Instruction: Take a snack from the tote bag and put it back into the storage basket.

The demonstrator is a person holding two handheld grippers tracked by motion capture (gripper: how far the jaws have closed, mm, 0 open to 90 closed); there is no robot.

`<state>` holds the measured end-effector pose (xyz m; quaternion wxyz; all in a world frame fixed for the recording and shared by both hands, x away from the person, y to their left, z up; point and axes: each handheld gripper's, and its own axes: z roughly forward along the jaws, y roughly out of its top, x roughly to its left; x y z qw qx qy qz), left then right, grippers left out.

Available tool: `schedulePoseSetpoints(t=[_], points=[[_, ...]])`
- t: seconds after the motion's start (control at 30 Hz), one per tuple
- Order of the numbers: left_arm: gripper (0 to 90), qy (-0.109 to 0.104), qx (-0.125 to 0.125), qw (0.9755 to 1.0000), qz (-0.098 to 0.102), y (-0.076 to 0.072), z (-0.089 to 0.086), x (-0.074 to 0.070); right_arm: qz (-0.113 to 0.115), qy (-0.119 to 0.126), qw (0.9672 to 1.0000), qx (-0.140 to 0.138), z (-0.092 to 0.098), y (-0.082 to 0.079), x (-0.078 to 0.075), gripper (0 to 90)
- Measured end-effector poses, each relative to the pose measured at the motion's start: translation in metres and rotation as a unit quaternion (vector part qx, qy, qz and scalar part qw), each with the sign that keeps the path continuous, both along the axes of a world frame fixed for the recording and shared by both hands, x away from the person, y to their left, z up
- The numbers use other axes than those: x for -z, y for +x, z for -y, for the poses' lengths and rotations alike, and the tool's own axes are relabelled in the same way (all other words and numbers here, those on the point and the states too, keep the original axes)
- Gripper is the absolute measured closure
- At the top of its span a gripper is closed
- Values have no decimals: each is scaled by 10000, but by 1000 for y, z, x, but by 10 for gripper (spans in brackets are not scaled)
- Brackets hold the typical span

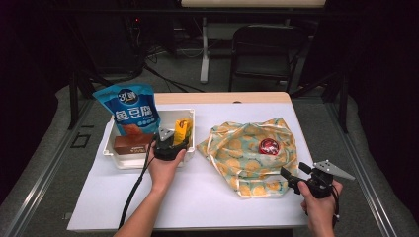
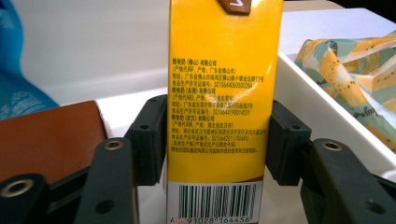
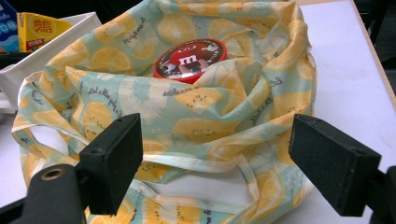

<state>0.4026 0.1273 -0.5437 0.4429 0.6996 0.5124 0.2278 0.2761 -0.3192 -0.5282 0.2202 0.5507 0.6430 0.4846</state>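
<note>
Right hand-held gripper [image 3: 215, 163] hangs spread before the lemon-print bag [image 3: 187, 107]; left hand-held gripper [image 2: 215, 140] pinches the yellow carton [image 2: 224, 93] inside the white bin [image 1: 148, 160]

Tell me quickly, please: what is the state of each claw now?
Left claw: closed on the yellow carton in the white bin.
Right claw: open, holding nothing, facing the lemon-print bag.

The left tongs [image 2: 217, 140] clamp an upright yellow drink carton [image 2: 224, 84] inside a white plastic bin [image 2: 327, 107], beside a brown box [image 2: 46, 140].
</note>
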Motion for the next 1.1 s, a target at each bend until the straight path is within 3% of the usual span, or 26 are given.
schedulePoseSetpoints(t=[0.17, 0.33, 0.43, 0.57, 0.7, 0.83, 1.1], points=[[502, 51, 115, 9999, 43, -8, -3, 1, 19, 8, 10000, -12, -1, 1, 1, 173], [507, -211, 171, 9996, 61, -17, -10, 6, -14, 1, 10000, 21, 0, 1, 2, 176], [505, 38, 251, 9996, 129, -25, -10, 11, -13, 14, 10000, 36, -1, 1, 2, 176], [494, -160, 324, 9991, -230, -26, -19, 21, -15, -11, 10000, -8, -1, 1, 2, 178], [487, -54, 311, 9992, -249, -25, -18, 20, -49, -45, 10000, 3, -3, 2, 2, 179], [450, 112, 184, 9994, -280, -29, -17, 19, -44, -59, 10000, 4, -3, 2, 2, 179], [326, -49, 214, 9995, -218, -42, -26, 15, -42, -54, 10000, -2, -3, 3, 3, 179]])
